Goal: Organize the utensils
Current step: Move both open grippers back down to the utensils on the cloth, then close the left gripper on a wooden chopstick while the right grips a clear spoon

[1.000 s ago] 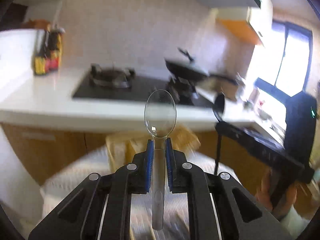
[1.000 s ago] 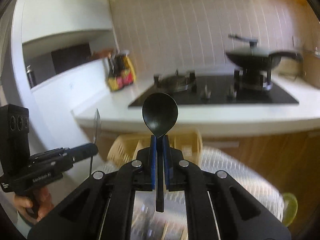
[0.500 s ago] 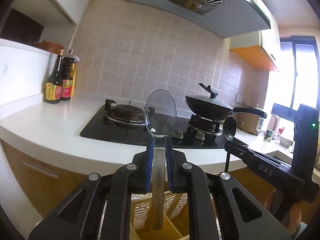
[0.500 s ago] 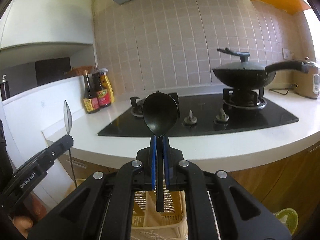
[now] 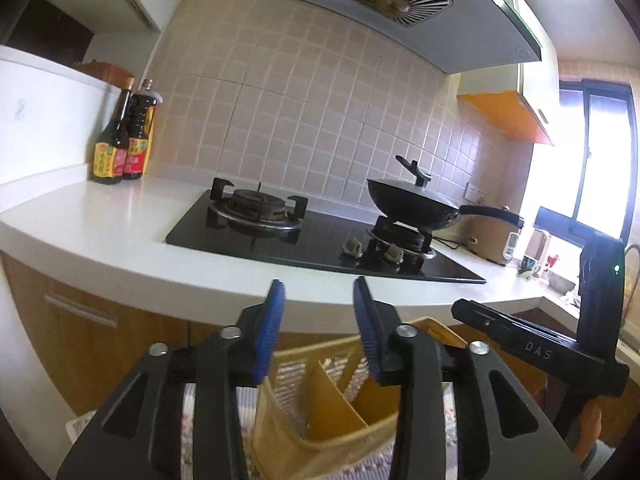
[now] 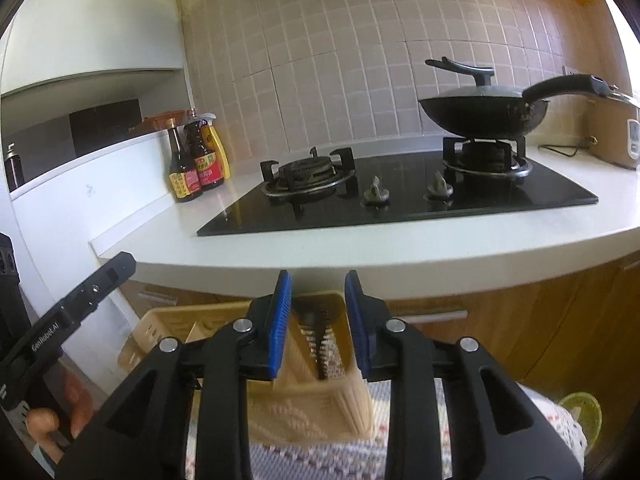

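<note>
Both grippers hang over a yellow basket [image 5: 320,412] with dividers, which sits on a patterned cloth [image 6: 320,460] below the edge of the counter [image 6: 400,256]. The left gripper [image 5: 319,320] has its jaws opening, with nothing between the blue pads; through the gap only the basket's compartments show. The right gripper [image 6: 318,312] is likewise opening with no utensil between its pads, and a dark, slotted shape stands in the basket compartment straight below it, though I cannot tell whether that is a utensil or the basket's own wall. No spoon is plainly visible in either view, so where the utensils lie has to be judged: most likely inside the basket, hidden under the gripper bodies. The main risk from here is that a freed utensil catches on a divider or the rim and tips out onto the cloth, or lands in the wrong compartment. The two grippers also sit close together, so pulling away carelessly could knock one against the other or hook the light basket and shift or upend it. A slow, straight lift clear of the rim would guard against both.
</note>
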